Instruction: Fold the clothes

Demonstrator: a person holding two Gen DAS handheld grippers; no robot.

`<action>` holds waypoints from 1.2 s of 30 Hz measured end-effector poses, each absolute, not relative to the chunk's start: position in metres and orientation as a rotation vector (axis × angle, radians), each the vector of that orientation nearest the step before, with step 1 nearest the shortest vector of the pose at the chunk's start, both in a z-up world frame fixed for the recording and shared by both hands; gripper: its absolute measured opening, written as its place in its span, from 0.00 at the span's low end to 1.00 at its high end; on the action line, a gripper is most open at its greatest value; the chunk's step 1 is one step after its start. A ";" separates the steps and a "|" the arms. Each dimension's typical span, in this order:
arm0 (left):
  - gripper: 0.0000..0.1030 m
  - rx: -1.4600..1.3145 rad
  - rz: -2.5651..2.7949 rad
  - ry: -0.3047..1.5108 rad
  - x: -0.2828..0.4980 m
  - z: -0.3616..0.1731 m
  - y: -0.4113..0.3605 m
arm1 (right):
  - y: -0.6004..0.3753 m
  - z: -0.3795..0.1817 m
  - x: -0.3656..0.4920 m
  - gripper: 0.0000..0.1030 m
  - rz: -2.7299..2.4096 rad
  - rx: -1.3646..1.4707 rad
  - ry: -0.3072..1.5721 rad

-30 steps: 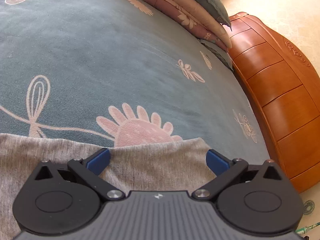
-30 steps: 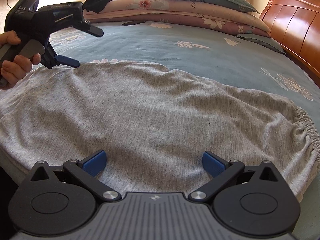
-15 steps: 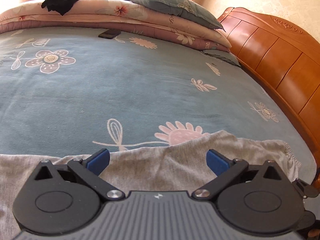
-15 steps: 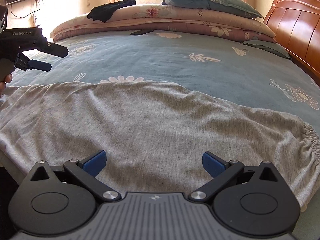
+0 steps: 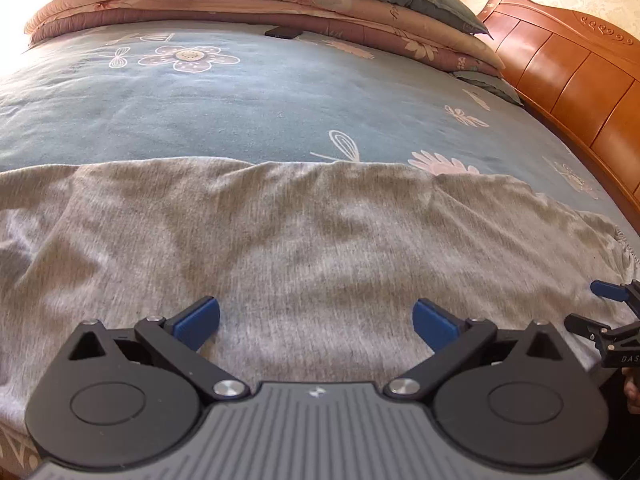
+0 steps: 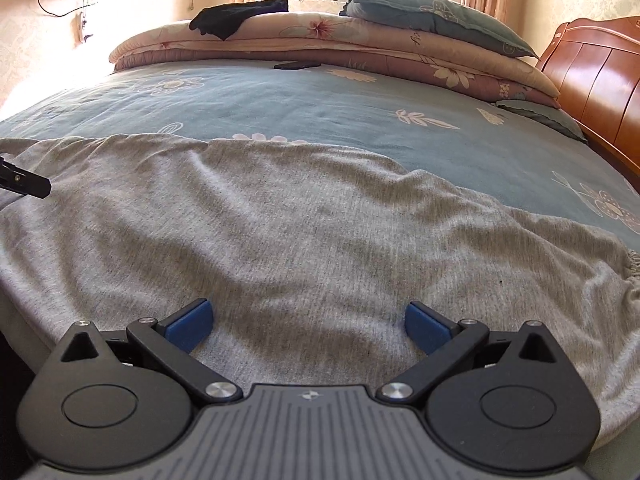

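The left hand-held gripper [image 5: 316, 322] hangs released over the near edge of the bed, its blue pads [image 5: 198, 322] spread wide with nothing between them; the right hand-held gripper [image 6: 308, 324] is likewise released, its jaws wide apart above the same cloth. Each shows in the other's view only as a sliver at the frame's side.

The bed [image 5: 260, 100] fills both views, covered in a blue-green sheet printed with pale flowers. A wooden headboard [image 5: 572, 80] in orange-brown runs along its right side. Along the far edge lies a stack of folded quilts [image 6: 320, 40] in pink and cream — a blue-green pillow [image 6: 432, 16] rests on top toward the headboard end, and a black garment [image 6: 236, 16] is draped over the stack toward the other end.

The grey garment [image 5: 320, 232] lies spread flat along the near edge of the bed, stretching nearly the full width of both views, lightly wrinkled, with a gathered elastic hem [image 5: 624, 240] at the end nearer the headboard. Both grippers sit just above its near border, not pinching it.

A second, flatter pillow [image 6: 544, 118] lies by the headboard, below the quilts. A small dark flat object [image 6: 296, 65] sits on the sheet just in front of the quilt stack — too small to identify.
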State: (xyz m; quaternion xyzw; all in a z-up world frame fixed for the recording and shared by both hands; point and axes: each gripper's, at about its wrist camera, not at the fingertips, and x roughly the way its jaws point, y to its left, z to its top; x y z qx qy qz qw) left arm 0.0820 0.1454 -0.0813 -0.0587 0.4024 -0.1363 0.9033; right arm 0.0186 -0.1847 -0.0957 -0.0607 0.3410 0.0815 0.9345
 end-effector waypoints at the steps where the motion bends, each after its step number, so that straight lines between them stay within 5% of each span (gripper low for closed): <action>1: 0.99 -0.112 -0.283 0.828 0.076 -0.082 0.148 | -0.184 -0.097 0.017 1.00 0.165 -0.127 0.691; 12: 0.99 -0.152 -0.208 0.691 0.103 -0.051 0.195 | -0.121 -0.056 0.050 1.00 0.402 -0.008 0.665; 18: 0.99 -0.334 -0.043 0.753 0.124 -0.082 0.260 | -0.076 -0.085 0.068 1.00 0.442 0.006 0.800; 23: 0.99 -0.391 0.008 0.724 0.104 -0.081 0.301 | -0.063 -0.096 0.045 1.00 0.398 -0.164 0.719; 36: 0.99 -0.484 -0.020 0.743 0.149 -0.067 0.298 | -0.066 -0.096 0.040 1.00 0.375 -0.165 0.706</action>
